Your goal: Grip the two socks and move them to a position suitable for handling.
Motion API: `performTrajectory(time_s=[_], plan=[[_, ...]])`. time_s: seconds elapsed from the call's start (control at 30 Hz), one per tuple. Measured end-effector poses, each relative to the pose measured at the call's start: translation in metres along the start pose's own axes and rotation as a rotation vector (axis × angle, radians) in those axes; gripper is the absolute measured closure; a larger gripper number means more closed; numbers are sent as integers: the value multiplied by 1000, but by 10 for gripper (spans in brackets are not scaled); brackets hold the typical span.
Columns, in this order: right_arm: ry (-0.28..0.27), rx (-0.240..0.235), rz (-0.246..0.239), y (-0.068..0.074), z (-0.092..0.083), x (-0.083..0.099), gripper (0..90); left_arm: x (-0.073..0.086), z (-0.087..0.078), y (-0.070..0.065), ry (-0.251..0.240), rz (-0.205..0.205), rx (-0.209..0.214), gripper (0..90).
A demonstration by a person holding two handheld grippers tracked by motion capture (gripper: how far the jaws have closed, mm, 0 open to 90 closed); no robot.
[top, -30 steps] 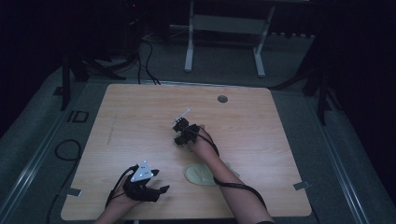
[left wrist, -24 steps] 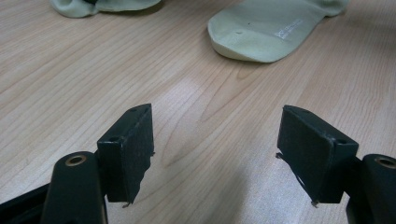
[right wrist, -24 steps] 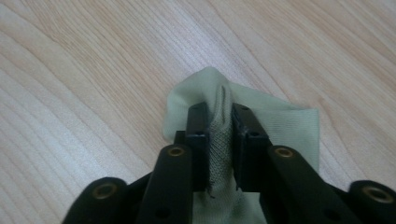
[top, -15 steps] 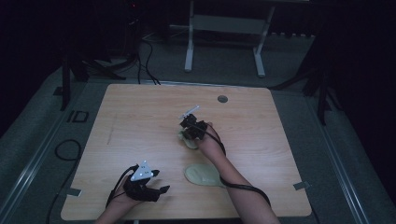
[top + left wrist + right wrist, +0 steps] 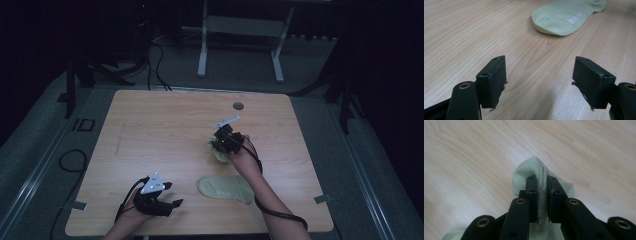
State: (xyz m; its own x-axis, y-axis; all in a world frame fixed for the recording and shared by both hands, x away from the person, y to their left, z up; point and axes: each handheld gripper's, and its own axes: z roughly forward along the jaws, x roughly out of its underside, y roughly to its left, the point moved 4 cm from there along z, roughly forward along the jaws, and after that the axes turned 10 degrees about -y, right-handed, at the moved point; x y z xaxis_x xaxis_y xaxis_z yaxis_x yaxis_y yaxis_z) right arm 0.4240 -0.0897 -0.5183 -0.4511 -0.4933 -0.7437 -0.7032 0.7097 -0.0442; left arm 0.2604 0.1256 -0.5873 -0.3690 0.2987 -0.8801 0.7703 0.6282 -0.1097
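Note:
A pale green sock (image 5: 226,188) lies flat on the wooden table (image 5: 150,125) near its front edge; in the left gripper view this sock (image 5: 566,17) lies ahead of the jaws. A second pale green sock (image 5: 218,151) hangs bunched from my right gripper (image 5: 223,143) over the middle right of the table. In the right gripper view that gripper (image 5: 543,187) is shut on a fold of this sock (image 5: 524,176). My left gripper (image 5: 171,194) rests at the front left, to the left of the flat sock. It stands open (image 5: 540,80) with bare wood between its jaws.
A small dark round disc (image 5: 238,106) sits near the table's far edge. Beyond the table stand a white metal frame (image 5: 240,30) and cables on the floor. Tape marks (image 5: 322,199) lie near the front corners.
My right gripper has moved to the right across the table's middle with the bunched sock in it. The left gripper and the flat sock have stayed put.

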Motion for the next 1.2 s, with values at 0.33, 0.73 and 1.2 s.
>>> performTrajectory(time_s=[0.33, 0.73, 1.2], plan=[[89, -13, 34, 14, 32, 41, 782, -1, 0, 1, -4, -5, 0, 269], [77, -40, 6, 28, 38, 45, 466, -5, 4, 4, -8, -1, -11, 270], [100, -45, 19, 22, 31, 37, 839, -6, 6, 5, -3, -6, -16, 270]])
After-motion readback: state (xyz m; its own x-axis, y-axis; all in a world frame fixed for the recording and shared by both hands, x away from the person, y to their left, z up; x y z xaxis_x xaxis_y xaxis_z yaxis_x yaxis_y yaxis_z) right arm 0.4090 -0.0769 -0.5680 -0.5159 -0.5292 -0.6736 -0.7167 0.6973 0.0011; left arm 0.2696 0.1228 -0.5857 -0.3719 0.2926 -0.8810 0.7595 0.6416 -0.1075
